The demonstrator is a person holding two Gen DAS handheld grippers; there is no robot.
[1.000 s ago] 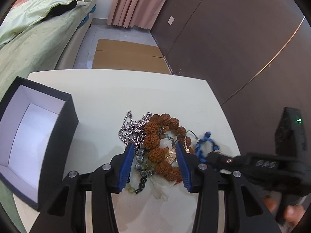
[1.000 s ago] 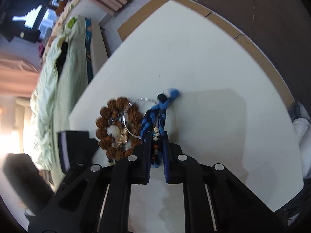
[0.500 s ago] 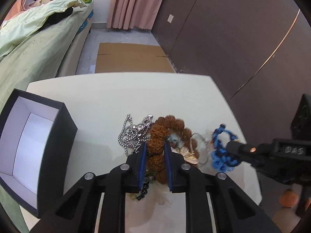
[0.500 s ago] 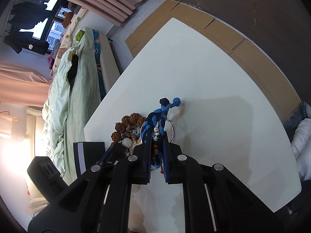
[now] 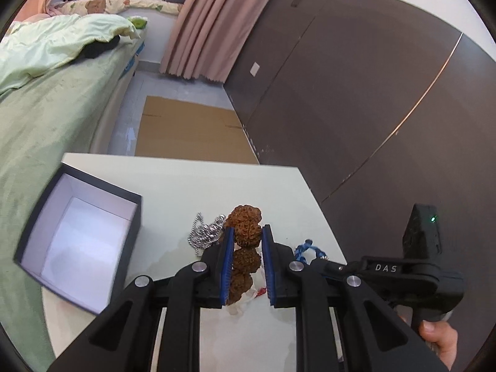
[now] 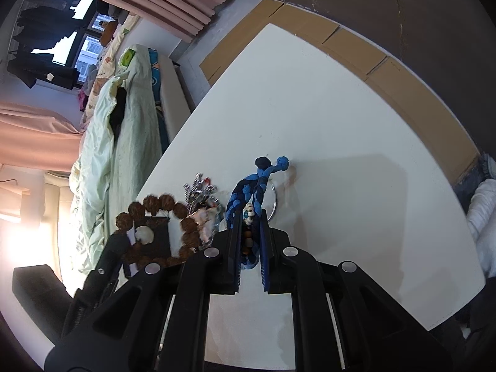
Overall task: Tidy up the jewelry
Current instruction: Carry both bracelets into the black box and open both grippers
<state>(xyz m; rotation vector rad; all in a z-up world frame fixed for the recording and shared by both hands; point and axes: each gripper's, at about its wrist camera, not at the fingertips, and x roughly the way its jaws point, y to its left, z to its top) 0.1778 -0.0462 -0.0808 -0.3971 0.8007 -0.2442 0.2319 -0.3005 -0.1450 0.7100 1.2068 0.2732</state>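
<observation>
Now the brown bead bracelet (image 5: 245,248) sits clamped between the blue pads of the left gripper (image 5: 247,235), jaws narrow and pressing on the beads. In the right wrist view its loop (image 6: 161,229) hangs clear of the desk (image 6: 341,142), a whitish bead (image 6: 145,234) on it, with a pale charm (image 6: 203,217) beside it. The right gripper (image 6: 250,217) is closed narrow on the blue braided cord (image 6: 248,192), whose knotted ends (image 6: 272,162) stick out past the fingertips; small wooden beads (image 6: 247,241) lie between its pads. A silver chain (image 5: 204,235) lies on the desk just left of the left gripper, near the bracelet. The open black box (image 5: 80,245), white inside, stands at the desk's left edge, apart from the jewelry.

Only the left wrist view shows the box's inside, the right gripper's body (image 5: 403,272) and the hand (image 5: 440,338) holding it. Only the right wrist view shows the bracelet's full loop and a thin metal ring (image 6: 274,201) on the desk behind the cord.
</observation>
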